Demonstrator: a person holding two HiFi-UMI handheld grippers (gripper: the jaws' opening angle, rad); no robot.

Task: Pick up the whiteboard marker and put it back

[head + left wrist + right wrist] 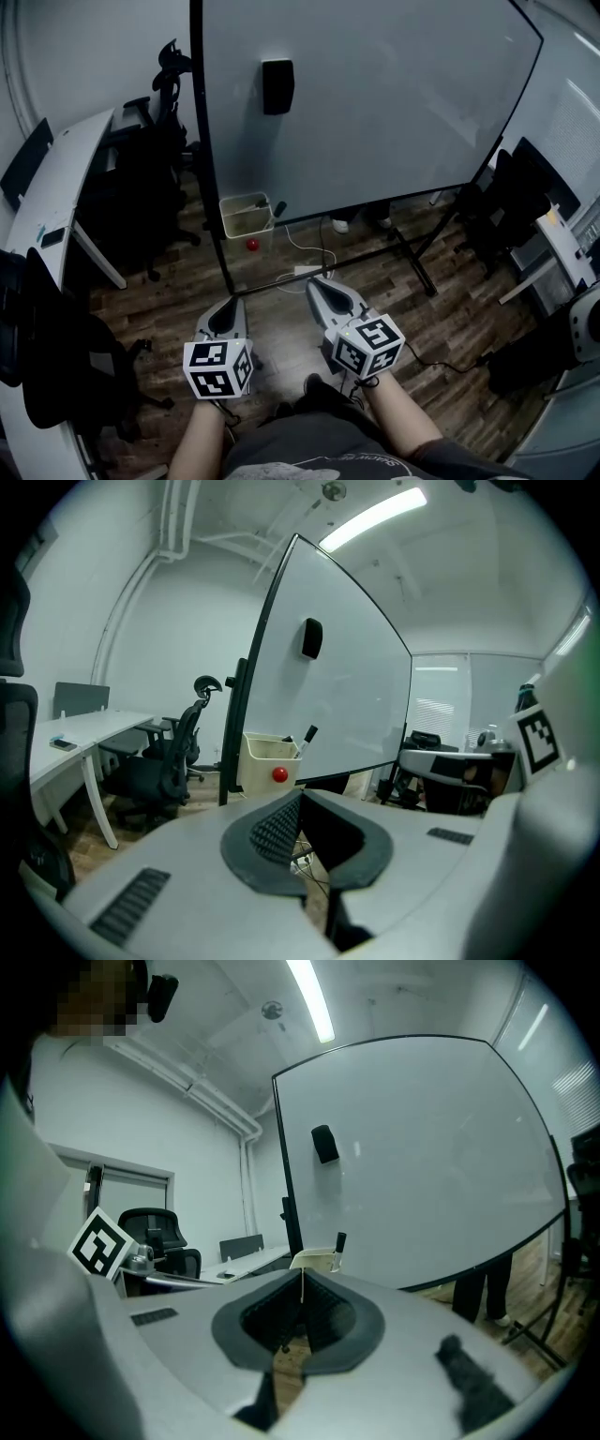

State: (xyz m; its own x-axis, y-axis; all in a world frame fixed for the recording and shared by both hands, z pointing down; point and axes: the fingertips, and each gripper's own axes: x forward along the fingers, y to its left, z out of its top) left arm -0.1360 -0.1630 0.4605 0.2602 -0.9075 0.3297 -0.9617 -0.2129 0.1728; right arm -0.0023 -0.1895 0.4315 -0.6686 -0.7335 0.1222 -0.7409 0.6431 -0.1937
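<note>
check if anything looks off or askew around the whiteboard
Nothing looks spilled or damaged. The whiteboard marker leans at a tilt out of the cream bin by the lower left corner of the whiteboard, which is likely just how it is stored.

no word or number can be read anywhere. the only signs are black-and-white square code markers, which stand on the faces of the left cube on the left gripper and of the right cube on the right gripper. a line of pale print runs across the person's shirt, too small and dim to read.
</note>
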